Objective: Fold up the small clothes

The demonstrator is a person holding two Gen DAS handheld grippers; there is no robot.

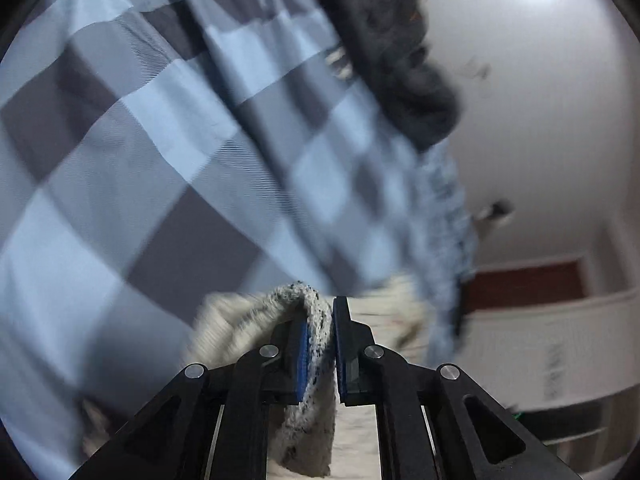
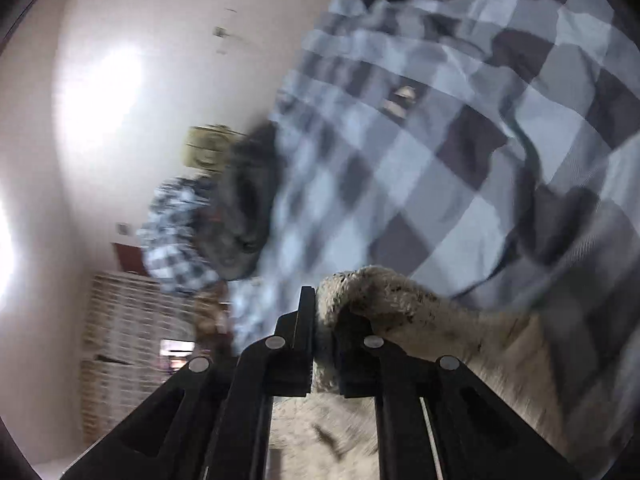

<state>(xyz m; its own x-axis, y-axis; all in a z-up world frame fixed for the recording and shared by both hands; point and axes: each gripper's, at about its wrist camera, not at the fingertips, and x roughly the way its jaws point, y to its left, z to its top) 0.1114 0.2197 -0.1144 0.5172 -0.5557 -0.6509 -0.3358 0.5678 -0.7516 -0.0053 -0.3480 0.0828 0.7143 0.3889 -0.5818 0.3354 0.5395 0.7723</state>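
A cream knit garment flecked with dark specks is held in both grippers. In the left wrist view my left gripper (image 1: 320,314) is shut on a fold of the cream garment (image 1: 308,420), which loops over the left blue pad and hangs down between the jaws. In the right wrist view my right gripper (image 2: 316,300) is shut on another edge of the cream garment (image 2: 404,296), which bulges over the right finger and trails away to the lower right. Both views are blurred by motion.
A blue and grey checked bed cover (image 1: 140,140) (image 2: 460,140) fills the space beyond both grippers. A dark grey clothing heap (image 1: 400,64) (image 2: 244,208) lies on it. A white wall and white slatted furniture (image 2: 120,340) stand beyond the bed's edge.
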